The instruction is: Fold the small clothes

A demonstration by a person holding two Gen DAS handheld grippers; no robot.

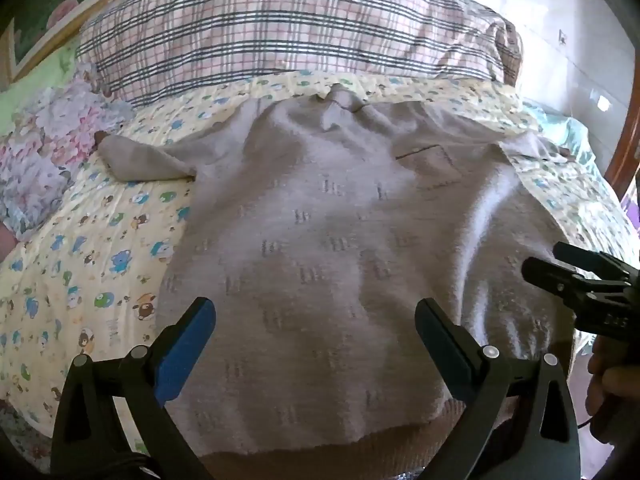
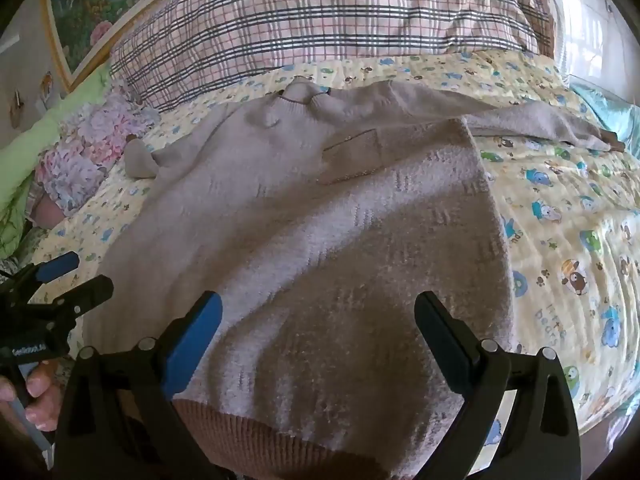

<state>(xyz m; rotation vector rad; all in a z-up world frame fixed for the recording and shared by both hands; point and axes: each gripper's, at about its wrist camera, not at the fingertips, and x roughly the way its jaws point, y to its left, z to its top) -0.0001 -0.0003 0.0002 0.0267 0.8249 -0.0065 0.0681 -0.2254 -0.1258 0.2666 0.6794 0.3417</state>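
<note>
A bed fills both views, covered by a yellow quilt [image 1: 100, 248] printed with small cartoon animals. On the quilt a beige knitted sweater [image 1: 328, 240] lies spread flat, front up, its neck toward the far end and its brown ribbed hem [image 2: 248, 428] toward the near edge. One sleeve stretches out sideways over the quilt [image 2: 540, 128]; the other is bunched close to the body [image 1: 144, 160]. A small chest pocket [image 2: 352, 156] shows on the front.

The left gripper [image 1: 316, 320] hangs over the lower part of the sweater, jaws spread wide with nothing between them, the blue pads clear of the knit. The right gripper [image 2: 318, 316] hangs over the same lower part, near the hem, jaws likewise wide and empty. Each gripper shows at the edge of the other's view, beside the sweater.

Beyond the neck lies a plaid pillow [image 1: 280, 28], with a flowered cloth [image 1: 52, 140] to its side. A framed picture [image 2: 96, 0] of plants hangs on the wall behind, and a pale tiled wall [image 1: 560, 20] shows at the far corner.
</note>
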